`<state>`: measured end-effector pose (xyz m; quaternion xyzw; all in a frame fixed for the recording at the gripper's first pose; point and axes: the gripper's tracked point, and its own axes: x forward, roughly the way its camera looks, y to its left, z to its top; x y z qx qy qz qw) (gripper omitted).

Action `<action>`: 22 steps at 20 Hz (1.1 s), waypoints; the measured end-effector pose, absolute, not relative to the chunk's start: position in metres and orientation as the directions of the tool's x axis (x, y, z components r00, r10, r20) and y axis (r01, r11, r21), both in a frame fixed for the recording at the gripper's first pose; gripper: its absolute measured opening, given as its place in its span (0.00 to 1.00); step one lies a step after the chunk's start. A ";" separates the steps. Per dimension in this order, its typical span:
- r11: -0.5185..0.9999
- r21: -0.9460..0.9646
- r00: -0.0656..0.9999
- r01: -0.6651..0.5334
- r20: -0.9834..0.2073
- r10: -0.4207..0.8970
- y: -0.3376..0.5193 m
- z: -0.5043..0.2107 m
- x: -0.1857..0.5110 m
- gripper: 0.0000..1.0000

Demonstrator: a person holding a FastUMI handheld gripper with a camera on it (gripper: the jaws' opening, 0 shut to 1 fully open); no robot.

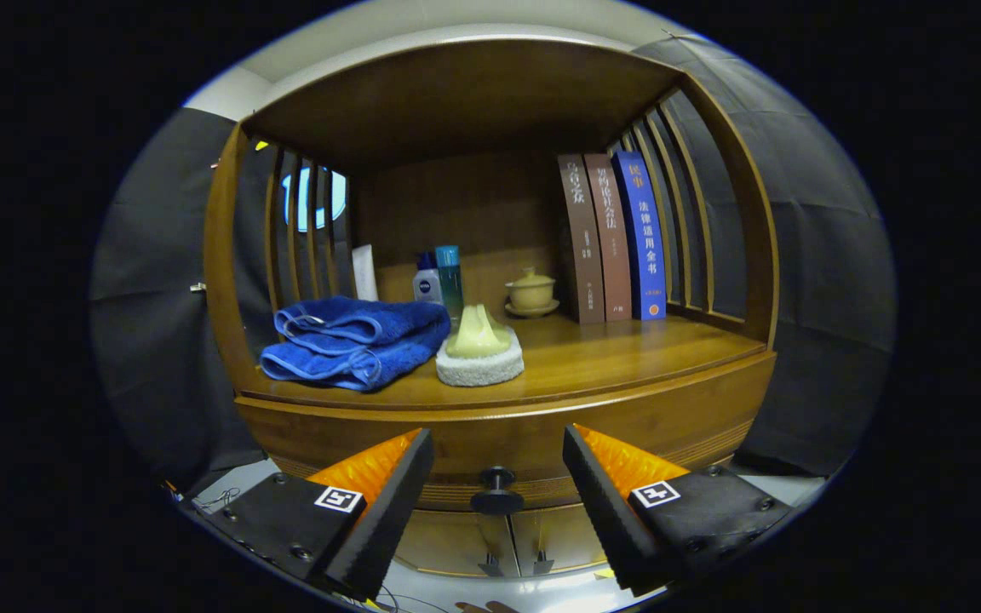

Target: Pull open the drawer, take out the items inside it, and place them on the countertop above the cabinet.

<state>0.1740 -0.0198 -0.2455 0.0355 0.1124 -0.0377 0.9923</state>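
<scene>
A wooden cabinet stands just ahead of me, its drawer front [507,434] closed under the countertop [627,358]. A small dark round knob [496,489] sticks out of the drawer front, right between my fingertips and slightly beyond them. My gripper [497,447] is open, one finger on each side of the knob, touching nothing. On the countertop lie a folded blue towel [354,340] and a yellow-topped white sponge [479,349].
At the back of the shelf stand two bottles [439,281], a white tube [364,272], a lidded tea cup on a saucer [530,292] and three upright books [614,238]. Slatted wooden sides close the shelf left and right. Two lower doors with handles [512,564] sit beneath the drawer.
</scene>
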 end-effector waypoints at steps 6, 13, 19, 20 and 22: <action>0.998 0.045 0.985 0.046 -0.165 -0.038 -0.007 -0.152 0.134 0.99; 0.999 0.042 0.992 0.030 -0.121 -0.025 0.005 -0.041 0.087 0.98; 0.999 0.037 0.998 0.000 -0.070 0.003 0.021 0.011 0.051 0.98; 1.000 0.029 0.997 -0.002 -0.076 0.005 0.023 0.013 0.046 0.98; 1.000 0.017 0.996 -0.006 -0.087 0.008 0.027 0.014 0.039 0.98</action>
